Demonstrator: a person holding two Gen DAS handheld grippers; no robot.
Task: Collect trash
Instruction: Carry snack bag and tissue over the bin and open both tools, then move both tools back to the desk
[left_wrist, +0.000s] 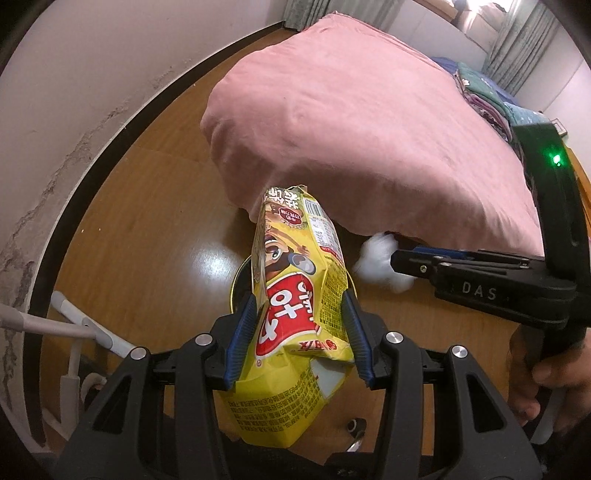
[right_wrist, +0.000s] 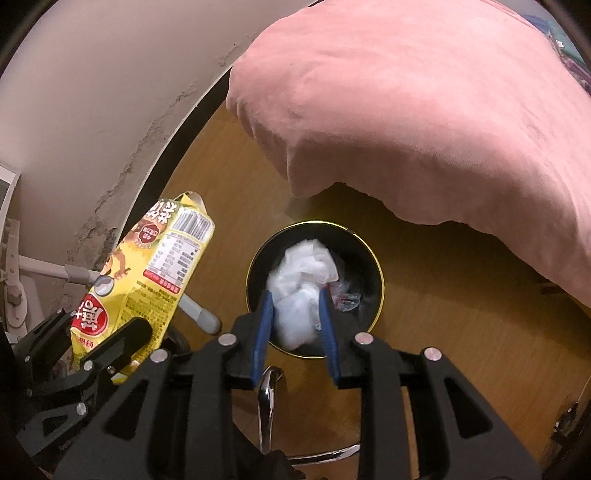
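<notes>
My right gripper (right_wrist: 295, 325) stands parted over the black bin (right_wrist: 376, 266), the white crumpled tissue (right_wrist: 295, 314) loose between its pads and maybe snagging. My left gripper (left_wrist: 299, 336) clamps the yellow snack bag (left_wrist: 295, 295) above the bin; released off-centre, it could tip onto the floor (left_wrist: 147, 221).

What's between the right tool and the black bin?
A crumpled white wad, between the fingers of the right tool, directly over the black bin; the right wrist view shows it.
</notes>
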